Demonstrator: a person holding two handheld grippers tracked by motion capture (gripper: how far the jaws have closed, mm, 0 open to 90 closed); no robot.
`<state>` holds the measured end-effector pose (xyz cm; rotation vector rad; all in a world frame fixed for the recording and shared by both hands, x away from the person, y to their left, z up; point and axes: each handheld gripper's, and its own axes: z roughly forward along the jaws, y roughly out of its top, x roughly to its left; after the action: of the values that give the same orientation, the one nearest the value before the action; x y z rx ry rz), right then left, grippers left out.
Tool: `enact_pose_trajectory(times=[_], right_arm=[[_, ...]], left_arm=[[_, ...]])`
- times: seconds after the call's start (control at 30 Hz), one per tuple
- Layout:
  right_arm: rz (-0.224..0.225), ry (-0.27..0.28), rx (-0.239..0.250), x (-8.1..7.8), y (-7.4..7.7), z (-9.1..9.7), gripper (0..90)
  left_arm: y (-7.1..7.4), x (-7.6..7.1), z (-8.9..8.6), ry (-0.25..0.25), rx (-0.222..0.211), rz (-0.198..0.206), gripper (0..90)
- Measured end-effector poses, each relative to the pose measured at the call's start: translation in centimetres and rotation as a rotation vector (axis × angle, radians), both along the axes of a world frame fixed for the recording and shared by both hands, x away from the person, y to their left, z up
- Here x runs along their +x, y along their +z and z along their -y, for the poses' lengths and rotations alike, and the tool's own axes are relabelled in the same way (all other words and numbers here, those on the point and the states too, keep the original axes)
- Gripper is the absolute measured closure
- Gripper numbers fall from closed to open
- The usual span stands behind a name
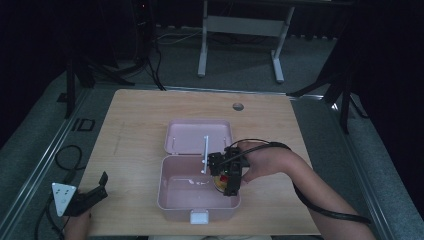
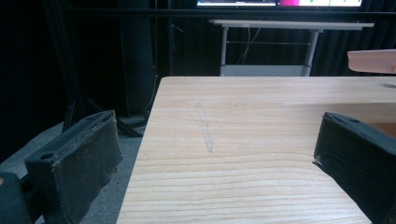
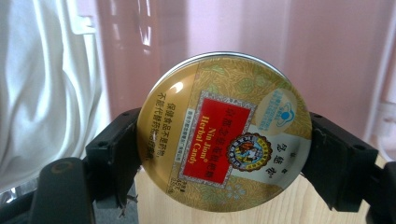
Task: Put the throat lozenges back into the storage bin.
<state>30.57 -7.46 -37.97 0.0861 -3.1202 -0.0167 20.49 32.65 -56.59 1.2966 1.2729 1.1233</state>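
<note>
A pink lunch box point(image 1: 163, 186) stands open in the middle of the wooden table, its lid point(image 1: 199, 131) laid flat behind it. My right gripper point(image 1: 227, 176) hangs over the box's right side, shut on a round gold candy tin point(image 1: 219, 182). In the right gripper view the tin point(image 3: 224, 133) faces the camera with its red label, its edges clamped between the two black jaws, and the pink box wall point(image 3: 299, 42) stands behind it. My left gripper point(image 1: 102, 187) rests at the table's front left corner, open and holding nothing, with bare wood between its fingers point(image 2: 74, 163).
A white latch point(image 1: 199, 216) sticks out from the box's front wall, and a white strut point(image 1: 204, 154) stands at the hinge. A cable hole point(image 1: 238, 106) marks the table's far edge. White cloth point(image 3: 46, 93) hangs at the left of the right gripper view.
</note>
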Motion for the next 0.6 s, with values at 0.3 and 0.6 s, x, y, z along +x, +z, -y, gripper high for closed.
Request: enact_pose_trajectory(times=[0.3, 0.6], right_arm=[[-0.029, 0.017, -0.013, 0.7, -3.6, -0.9, 20.2], [-0.056, 0.022, -0.027, 1.1, -6.2, -1.4, 20.2]], left_arm=[[0.0, 0.0, 0.0, -0.002, -0.002, 0.001, 0.9], [0.0, 0.0, 0.0, -0.004, 0.001, 0.0, 0.9]])
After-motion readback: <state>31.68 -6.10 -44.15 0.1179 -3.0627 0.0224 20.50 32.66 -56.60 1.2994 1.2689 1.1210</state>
